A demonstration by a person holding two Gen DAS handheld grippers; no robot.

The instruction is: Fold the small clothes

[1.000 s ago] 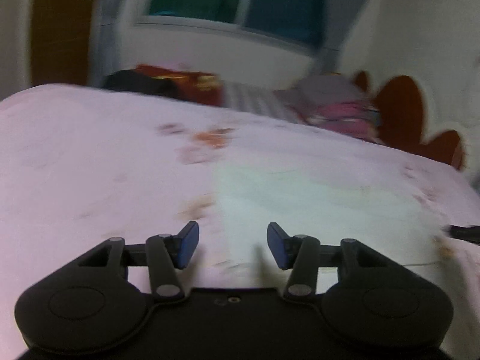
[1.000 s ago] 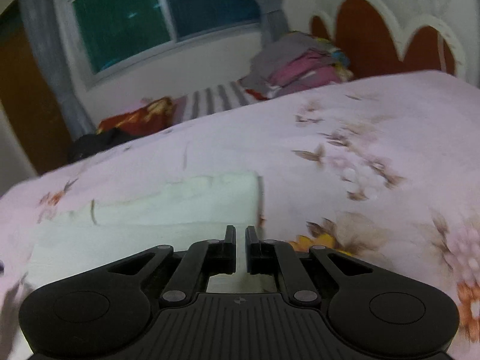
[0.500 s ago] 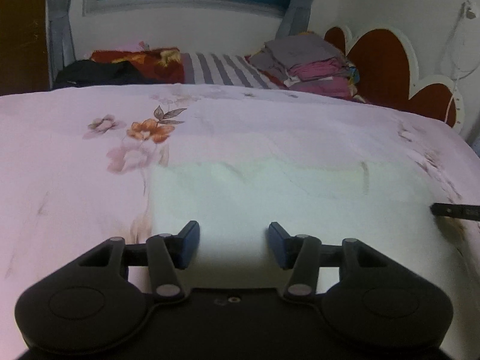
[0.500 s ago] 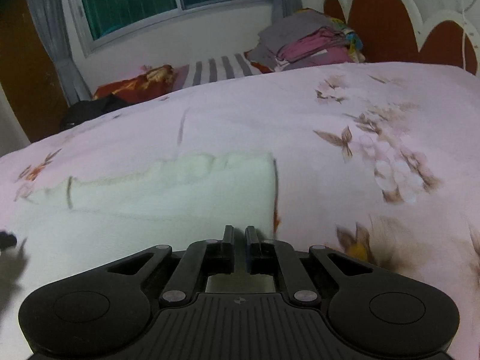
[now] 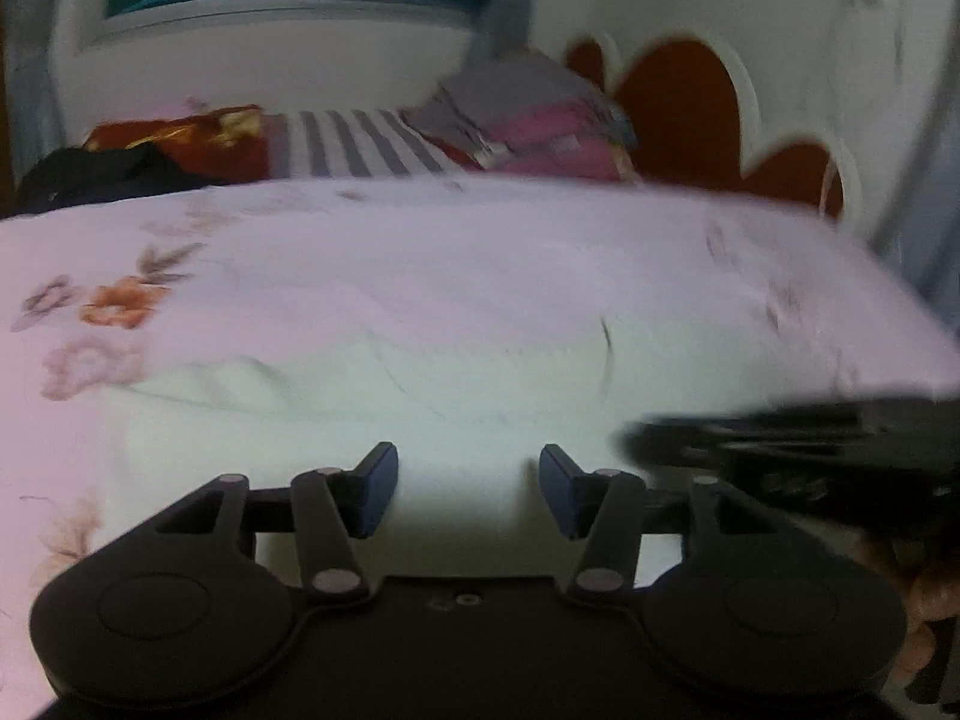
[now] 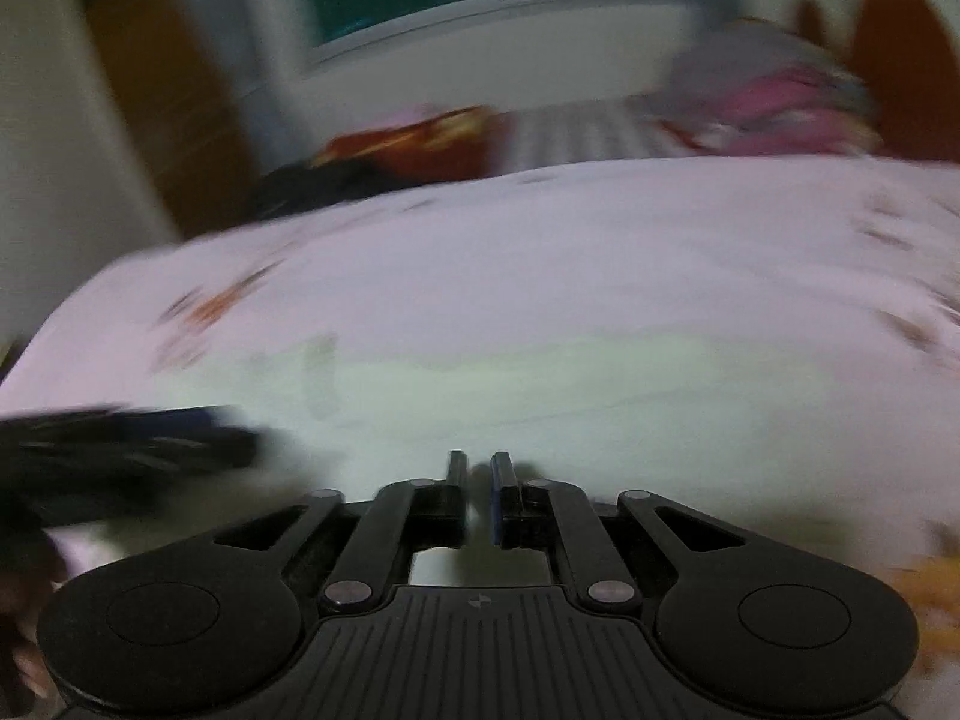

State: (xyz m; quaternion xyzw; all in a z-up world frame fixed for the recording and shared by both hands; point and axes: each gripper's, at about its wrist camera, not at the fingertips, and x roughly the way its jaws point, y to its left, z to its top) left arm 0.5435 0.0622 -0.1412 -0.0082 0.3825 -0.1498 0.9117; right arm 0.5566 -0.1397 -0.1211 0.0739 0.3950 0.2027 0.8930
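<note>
A pale, whitish small cloth lies flat on the pink floral bedsheet, its far edge rumpled. My left gripper stands open just above the cloth's near part, with nothing between its blue pads. The right gripper is shut over the same cloth, and I see no fabric pinched in its narrow gap. Each gripper shows in the other's view as a blurred black shape: the right gripper at the right edge, the left gripper at the left edge. Both are close together.
A stack of folded grey and pink clothes sits at the far side by the red scalloped headboard. A striped fabric, a red bundle and dark clothing lie under the window. Part of a hand shows at the lower right.
Both grippers have slid inward over the cloth toward each other; each now fills the other view's edge. The left jaws stay open, the right jaws shut. Both views are now motion-blurred.
</note>
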